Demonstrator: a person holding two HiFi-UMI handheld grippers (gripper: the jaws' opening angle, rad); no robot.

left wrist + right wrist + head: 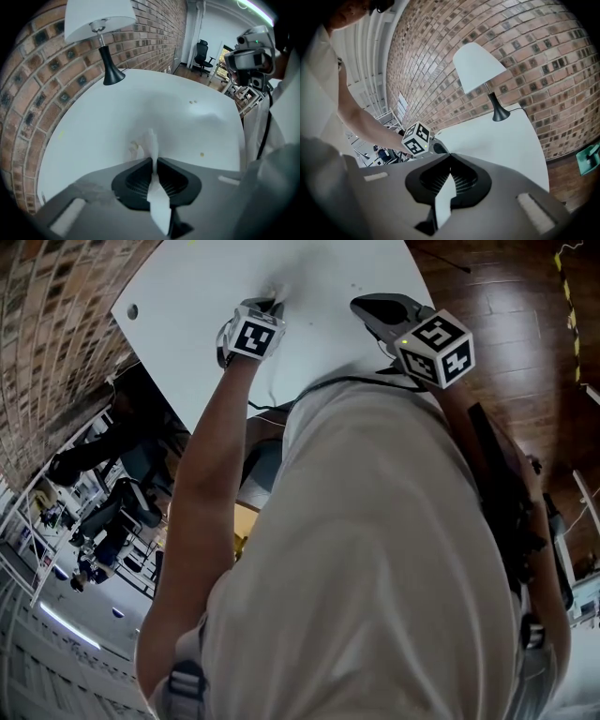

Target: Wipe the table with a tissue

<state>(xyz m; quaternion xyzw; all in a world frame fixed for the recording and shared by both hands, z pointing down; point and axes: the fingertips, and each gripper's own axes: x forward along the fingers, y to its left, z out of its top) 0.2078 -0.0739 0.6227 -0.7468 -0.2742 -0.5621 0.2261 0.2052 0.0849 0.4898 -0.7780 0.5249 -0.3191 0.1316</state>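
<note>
White tissue (152, 143) is pinched in the left claw (154, 161) and pressed onto the desk (89, 126) well clear of the lamp (100, 21), nearest speck (202, 154) lies near it on the side away from the lamp; right claw (449, 169) is pressed together, empty, so left does the wiping.

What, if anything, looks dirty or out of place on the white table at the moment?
A few small specks dot the white table, and a yellowish smudge sits right beside the tissue pinched in the left gripper. The lamp stands upright; nothing else looks odd.
</note>
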